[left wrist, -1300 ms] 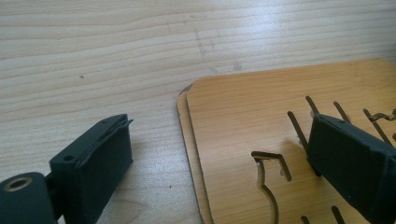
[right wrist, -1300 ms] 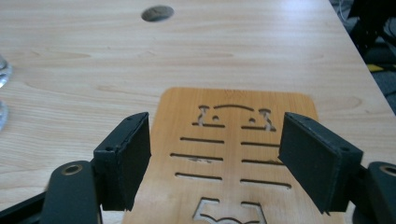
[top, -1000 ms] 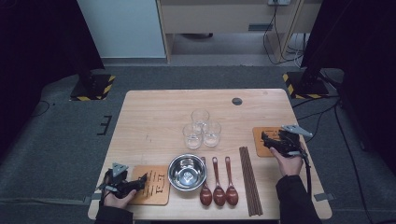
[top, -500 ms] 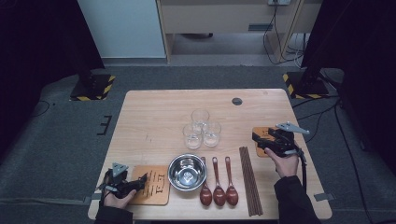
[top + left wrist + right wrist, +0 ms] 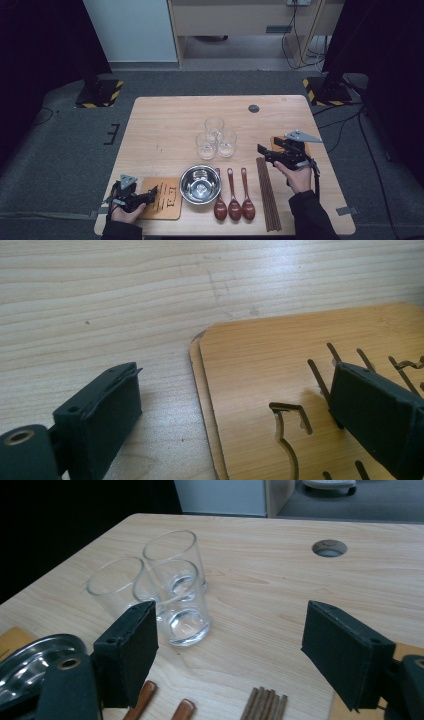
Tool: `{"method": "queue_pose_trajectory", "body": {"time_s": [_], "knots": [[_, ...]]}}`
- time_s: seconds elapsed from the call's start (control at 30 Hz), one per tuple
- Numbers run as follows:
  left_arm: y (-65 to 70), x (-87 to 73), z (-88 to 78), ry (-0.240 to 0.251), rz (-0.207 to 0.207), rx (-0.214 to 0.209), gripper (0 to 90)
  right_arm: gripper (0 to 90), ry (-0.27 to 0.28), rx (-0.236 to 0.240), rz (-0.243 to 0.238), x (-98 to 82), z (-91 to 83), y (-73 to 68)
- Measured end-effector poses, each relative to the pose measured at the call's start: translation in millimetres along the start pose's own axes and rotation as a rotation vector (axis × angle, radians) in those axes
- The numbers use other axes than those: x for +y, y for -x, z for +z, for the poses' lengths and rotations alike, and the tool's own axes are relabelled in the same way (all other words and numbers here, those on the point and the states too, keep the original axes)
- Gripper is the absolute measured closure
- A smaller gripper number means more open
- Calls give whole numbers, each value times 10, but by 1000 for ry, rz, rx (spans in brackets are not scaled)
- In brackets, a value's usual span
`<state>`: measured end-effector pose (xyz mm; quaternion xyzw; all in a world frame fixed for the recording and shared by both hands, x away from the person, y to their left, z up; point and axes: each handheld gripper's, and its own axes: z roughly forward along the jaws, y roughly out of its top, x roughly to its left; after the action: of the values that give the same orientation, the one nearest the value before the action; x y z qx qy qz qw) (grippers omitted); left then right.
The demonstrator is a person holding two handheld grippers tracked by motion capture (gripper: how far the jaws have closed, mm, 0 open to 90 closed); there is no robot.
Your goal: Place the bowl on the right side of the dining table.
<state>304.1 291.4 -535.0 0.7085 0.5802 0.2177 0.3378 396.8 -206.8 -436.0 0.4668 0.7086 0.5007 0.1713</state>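
Three clear glasses [image 5: 214, 125] [image 5: 180, 600] stand bunched mid-table. In front of them lie a steel bowl [image 5: 200, 184] [image 5: 30, 655], three brown spoons [image 5: 234, 197] [image 5: 145, 697] and a bundle of dark chopsticks [image 5: 267, 192] [image 5: 262, 702]. My right gripper [image 5: 261, 150] [image 5: 230, 645] hovers open at the right, jaws pointing toward the glasses with nothing between them. My left gripper [image 5: 150, 192] [image 5: 235, 410] rests low at the front left, open. It straddles the left edge of a cut-out wooden coaster [image 5: 162, 200] [image 5: 260, 355].
A second wooden coaster [image 5: 277, 142] lies partly under the right gripper. A round cable hole [image 5: 254, 108] [image 5: 328, 547] sits near the table's far edge. Dark carpet surrounds the table [image 5: 165, 130]. Bare wood stretches along its left and far sides.
The right gripper has lifted off the right coaster area and moved left toward the glasses. The left gripper has stayed where it was.
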Motion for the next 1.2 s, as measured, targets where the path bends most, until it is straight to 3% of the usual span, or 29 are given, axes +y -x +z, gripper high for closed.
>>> {"method": "queue_pose_trajectory", "body": {"time_s": [0.4, 1.2], "knots": [[-2, 0, -2, -2, 2, 0, 58, 227, -8, 60, -18, 21, 26, -177], [-1, 0, 0, -1, 0, -1, 57, 257, -89, 150, -78, -61, 213, -604]]}}
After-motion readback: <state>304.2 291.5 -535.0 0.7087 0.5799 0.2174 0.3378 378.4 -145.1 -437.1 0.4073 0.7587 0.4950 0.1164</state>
